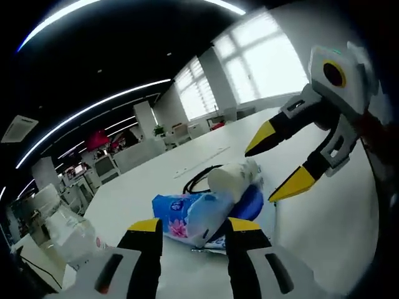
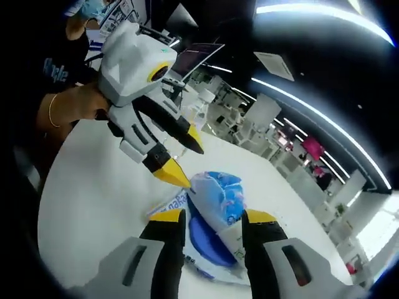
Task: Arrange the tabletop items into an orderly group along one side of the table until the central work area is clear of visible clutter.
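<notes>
A blue flower-printed soft packet (image 1: 187, 215) lies on the white table (image 1: 324, 218), on top of a flat blue round thing (image 1: 250, 202), with a white cylindrical item (image 1: 230, 177) against it. My left gripper (image 1: 196, 229) is open, its jaws standing just short of the packet. My right gripper (image 1: 277, 162) comes in from the right, open, hovering above the pile's far side. In the right gripper view the packet (image 2: 218, 194) and blue round thing (image 2: 204, 242) sit just beyond my open right gripper (image 2: 213, 218). The left gripper (image 2: 185, 161) has its lower tip at the packet's edge.
A black cable (image 1: 198, 177) loops behind the pile. A clear plastic bottle (image 1: 68, 233) stands at the left near the table's edge. A person's arm with a bracelet (image 2: 65, 103) holds the left gripper. Office desks and chairs lie beyond the table.
</notes>
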`<state>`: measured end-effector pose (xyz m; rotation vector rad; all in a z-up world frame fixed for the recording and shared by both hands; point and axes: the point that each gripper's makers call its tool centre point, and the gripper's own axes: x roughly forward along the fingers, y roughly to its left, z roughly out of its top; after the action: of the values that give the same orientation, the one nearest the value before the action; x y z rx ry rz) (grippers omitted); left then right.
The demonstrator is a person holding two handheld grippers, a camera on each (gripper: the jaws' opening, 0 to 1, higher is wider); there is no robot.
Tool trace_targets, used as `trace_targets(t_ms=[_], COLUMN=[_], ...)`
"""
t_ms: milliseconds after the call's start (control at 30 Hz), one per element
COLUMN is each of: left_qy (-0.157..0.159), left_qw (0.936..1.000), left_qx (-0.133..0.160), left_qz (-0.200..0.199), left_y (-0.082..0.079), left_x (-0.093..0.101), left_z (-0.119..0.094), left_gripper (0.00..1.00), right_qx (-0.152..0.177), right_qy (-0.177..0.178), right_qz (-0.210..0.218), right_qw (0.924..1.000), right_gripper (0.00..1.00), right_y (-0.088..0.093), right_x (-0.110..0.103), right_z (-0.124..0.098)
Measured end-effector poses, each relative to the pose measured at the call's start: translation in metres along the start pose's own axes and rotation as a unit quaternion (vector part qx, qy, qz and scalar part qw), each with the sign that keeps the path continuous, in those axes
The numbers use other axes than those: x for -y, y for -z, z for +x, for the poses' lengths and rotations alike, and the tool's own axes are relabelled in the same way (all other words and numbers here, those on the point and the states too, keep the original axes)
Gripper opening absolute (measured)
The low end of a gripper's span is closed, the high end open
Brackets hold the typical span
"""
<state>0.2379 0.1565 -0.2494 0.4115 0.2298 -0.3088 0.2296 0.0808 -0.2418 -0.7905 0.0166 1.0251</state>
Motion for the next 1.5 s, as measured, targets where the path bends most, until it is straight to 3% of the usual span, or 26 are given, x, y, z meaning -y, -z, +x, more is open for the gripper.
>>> trace_targets(t_ms=[300,533,733,967,1133,1267,1500], left_qy=[0.010,0.012,0.014,0.018,0.027,0.033,0.045], left_qw=[0.9998,0.9998,0.9996,0.9993,0.9989,0.9985,0.9977], left_qx=[-0.013,-0.016,-0.021,-0.034,-0.035,-0.040,-0.046], left_qz=[0.011,-0.005,0.009,-0.003,-0.011,-0.015,-0.020], left_y=[0.002,0.004,0.007,0.016,0.018,0.018,0.021], left_x=[0.004,0.002,0.000,0.000,0.001,0.002,0.004], left_z=[0.012,0.021,0.030,0.034,0.037,0.038,0.041], left_gripper=[0.36,0.35,0.34,0.29,0.26,0.22,0.09], right_qx=[-0.015,-0.043,-0.079,-0.081,-0.123,-0.150,-0.153], right_qy=[-0.012,-0.032,-0.044,-0.059,-0.058,-0.090,-0.098], right_qz=[-0.005,-0.024,-0.044,-0.015,-0.006,0.035,0.023], right_qw=[0.9998,0.9983,0.9949,0.9949,0.9907,0.9839,0.9831], right_gripper=[0.30,0.27,0.24,0.23,0.20,0.17,0.14], right_y=[0.002,0.008,0.018,0.017,0.030,0.035,0.037], right_x=[0.002,0.001,0.004,0.003,0.009,0.002,-0.001], right_z=[0.027,0.046,0.059,0.066,0.071,0.074,0.077])
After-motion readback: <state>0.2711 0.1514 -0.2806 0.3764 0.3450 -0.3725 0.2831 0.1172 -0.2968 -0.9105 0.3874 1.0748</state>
